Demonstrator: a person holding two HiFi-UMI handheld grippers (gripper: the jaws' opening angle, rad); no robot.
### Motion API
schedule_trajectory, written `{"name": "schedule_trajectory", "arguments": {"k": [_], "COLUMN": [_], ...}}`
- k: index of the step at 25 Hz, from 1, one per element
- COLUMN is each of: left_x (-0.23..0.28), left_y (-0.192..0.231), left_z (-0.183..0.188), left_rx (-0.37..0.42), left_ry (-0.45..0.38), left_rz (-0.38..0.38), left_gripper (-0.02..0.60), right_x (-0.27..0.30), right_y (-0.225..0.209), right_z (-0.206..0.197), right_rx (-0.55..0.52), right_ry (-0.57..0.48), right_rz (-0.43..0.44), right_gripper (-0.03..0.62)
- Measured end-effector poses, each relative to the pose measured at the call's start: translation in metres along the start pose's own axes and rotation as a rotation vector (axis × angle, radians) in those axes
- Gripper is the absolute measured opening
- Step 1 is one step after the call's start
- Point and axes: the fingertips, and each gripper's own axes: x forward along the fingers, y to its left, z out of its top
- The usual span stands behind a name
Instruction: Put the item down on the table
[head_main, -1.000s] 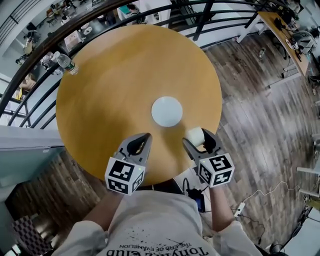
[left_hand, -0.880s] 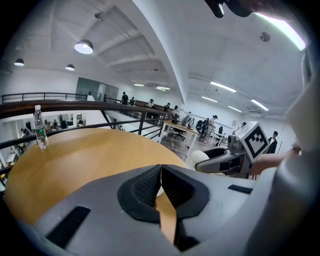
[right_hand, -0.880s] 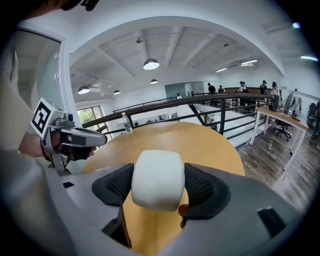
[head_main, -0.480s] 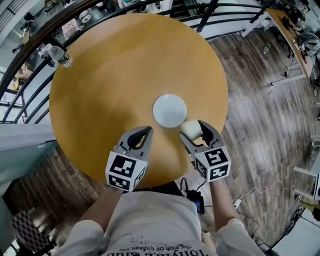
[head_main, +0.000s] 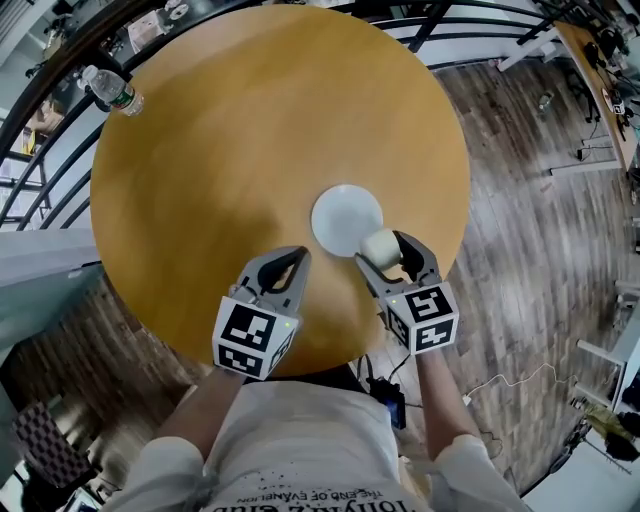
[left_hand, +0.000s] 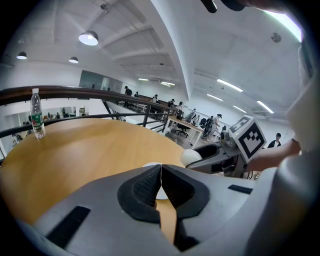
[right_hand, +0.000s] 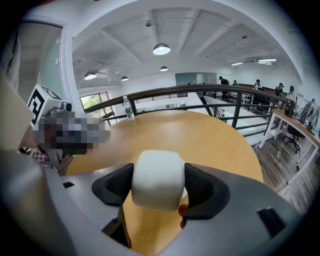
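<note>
My right gripper (head_main: 389, 252) is shut on a small white cup (head_main: 380, 245), held just over the near right edge of a white round saucer (head_main: 345, 218) on the round wooden table (head_main: 230, 150). In the right gripper view the cup (right_hand: 157, 179) fills the gap between the two black pads. My left gripper (head_main: 285, 267) hovers above the table's near edge, left of the saucer, with its jaws closed together and nothing between them. In the left gripper view (left_hand: 161, 186) the pads touch, and the saucer (left_hand: 150, 164) shows just beyond them.
A clear plastic water bottle (head_main: 108, 90) stands at the table's far left edge, also in the left gripper view (left_hand: 36, 114). A dark metal railing (head_main: 440, 22) curves round the table's far side. Wooden floor (head_main: 540, 230) lies to the right, with cables near my feet.
The right gripper has carried the cup forward and a little left, from beside the saucer to its near right edge. The left gripper has stayed shut and barely shifted.
</note>
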Motion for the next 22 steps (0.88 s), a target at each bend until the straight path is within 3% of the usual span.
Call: {"name": "schedule_trajectory", "arguments": {"k": [22], "left_x": [0.023], "left_y": [0.019], "left_z": [-0.01], "left_rx": [-0.047], "left_ry": [0.034], "left_rz": [0.004], "left_gripper": [0.023], "right_x": [0.078], "right_y": [-0.012], "right_z": [-0.025], "right_rx": [-0.05], "right_ry": [0.109], "right_rz": [0.034], "right_gripper": [0.316]}}
